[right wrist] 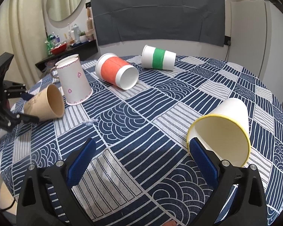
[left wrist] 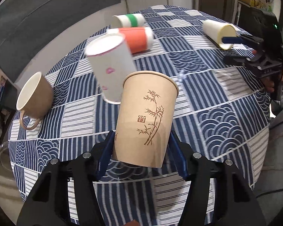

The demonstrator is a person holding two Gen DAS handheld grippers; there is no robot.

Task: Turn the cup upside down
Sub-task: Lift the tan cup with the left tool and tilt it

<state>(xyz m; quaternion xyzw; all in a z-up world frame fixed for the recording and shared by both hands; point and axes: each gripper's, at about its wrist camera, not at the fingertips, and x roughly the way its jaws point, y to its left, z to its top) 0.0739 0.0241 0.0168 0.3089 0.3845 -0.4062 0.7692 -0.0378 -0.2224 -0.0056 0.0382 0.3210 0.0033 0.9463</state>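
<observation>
Bench point(right wrist: 141, 131): round, covered w/ navy-and-white patchwork cloth of stripes and wave motifs.

Left hand-held gripper point(left wrist: 141, 150): blue pads clamped on either side of kraft bamboo-print cup point(left wrist: 147, 120), gripping it near its base end. In right wrist view the cup lies tilted on its side at the bench's left edge, mouth open toward bench centre; whether it touches the cloth cannot be told.

Right hand-held gripper point(right wrist: 141, 162): fingers spread wide, nothing between them. Its right pad point(right wrist: 203, 160) sits at the mouth of the yellow-rimmed white cup point(right wrist: 228, 124); contact w/ the rim can't be told. That cup lies on its side near the bench's right edge, mouth toward the camera.

Other items:
- White cup w/ pink hearts point(right wrist: 73, 81): upside down, rim on the cloth, just beside the kraft cup.
- Orange-band cup point(right wrist: 117, 71): on its side, toward the far edge.
- Green-band cup point(right wrist: 158, 58): on its side, at the far edge, near the orange one.
- Tan mug point(left wrist: 35, 96): w/ handle, white inside, at the bench's far left edge behind the hearts cup.
</observation>
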